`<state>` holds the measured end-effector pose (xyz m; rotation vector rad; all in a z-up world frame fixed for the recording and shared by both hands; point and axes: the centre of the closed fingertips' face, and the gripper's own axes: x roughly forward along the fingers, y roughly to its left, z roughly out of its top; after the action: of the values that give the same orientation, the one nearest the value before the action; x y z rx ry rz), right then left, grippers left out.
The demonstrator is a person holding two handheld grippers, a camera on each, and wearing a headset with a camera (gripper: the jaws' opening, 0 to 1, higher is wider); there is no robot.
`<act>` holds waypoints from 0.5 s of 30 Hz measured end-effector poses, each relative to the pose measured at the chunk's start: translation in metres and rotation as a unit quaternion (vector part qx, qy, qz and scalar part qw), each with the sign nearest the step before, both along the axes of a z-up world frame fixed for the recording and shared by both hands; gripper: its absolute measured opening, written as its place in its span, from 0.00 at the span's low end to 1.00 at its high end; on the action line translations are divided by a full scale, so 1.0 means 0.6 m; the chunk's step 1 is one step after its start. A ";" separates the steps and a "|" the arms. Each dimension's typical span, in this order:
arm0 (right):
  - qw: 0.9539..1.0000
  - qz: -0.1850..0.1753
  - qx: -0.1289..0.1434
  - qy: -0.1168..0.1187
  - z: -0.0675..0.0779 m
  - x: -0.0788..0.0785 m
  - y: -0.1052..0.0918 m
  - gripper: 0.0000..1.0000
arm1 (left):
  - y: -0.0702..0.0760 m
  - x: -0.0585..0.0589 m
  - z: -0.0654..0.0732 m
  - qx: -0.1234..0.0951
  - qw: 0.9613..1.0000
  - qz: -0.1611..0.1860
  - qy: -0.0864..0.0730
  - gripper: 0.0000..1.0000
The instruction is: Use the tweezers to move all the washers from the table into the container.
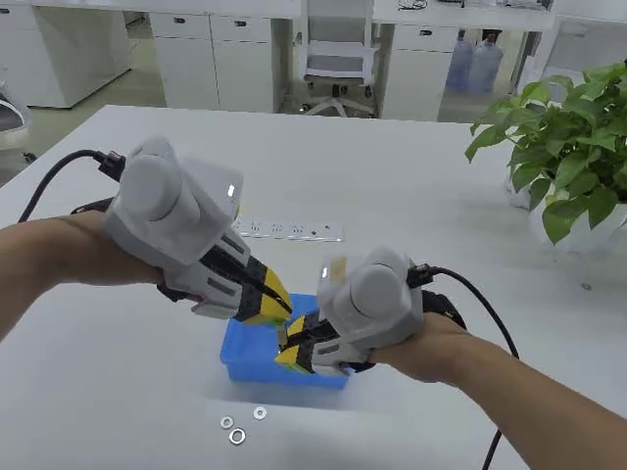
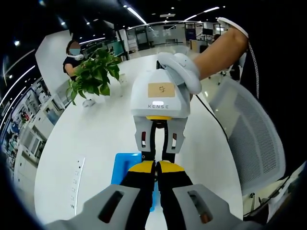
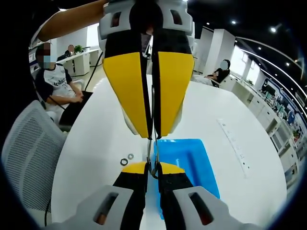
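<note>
The left hand-held gripper [image 1: 278, 301] and right hand-held gripper [image 1: 287, 357] meet tip to tip over the blue container [image 1: 241, 354] at lower centre. Each is pinched on the slim tweezers [image 3: 153, 152]. Three washers [image 1: 237, 437] lie on the tabletop [image 1: 411, 196] just below it.

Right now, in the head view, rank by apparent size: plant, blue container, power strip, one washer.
Largest to smallest: plant, blue container, power strip, washer. The frame cuts off the plant, still largest.
</note>
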<state>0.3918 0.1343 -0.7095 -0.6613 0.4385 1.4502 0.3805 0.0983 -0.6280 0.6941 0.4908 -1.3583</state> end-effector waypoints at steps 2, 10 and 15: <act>1.000 -0.001 0.002 -0.001 0.001 0.007 0.001 0.09 | 0.002 0.008 0.002 -0.001 1.000 0.002 -0.002 0.05; 1.000 -0.002 0.008 -0.002 -0.005 0.037 0.007 0.09 | 0.007 0.036 -0.005 -0.001 1.000 0.007 -0.004 0.06; 1.000 -0.001 0.006 -0.001 -0.018 0.048 0.006 0.10 | 0.009 0.049 -0.019 0.002 1.000 0.006 -0.001 0.06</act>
<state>0.4205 0.1380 -0.7206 -0.6517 0.4281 1.4493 0.4097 0.1036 -0.6394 0.6956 0.4957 -1.3451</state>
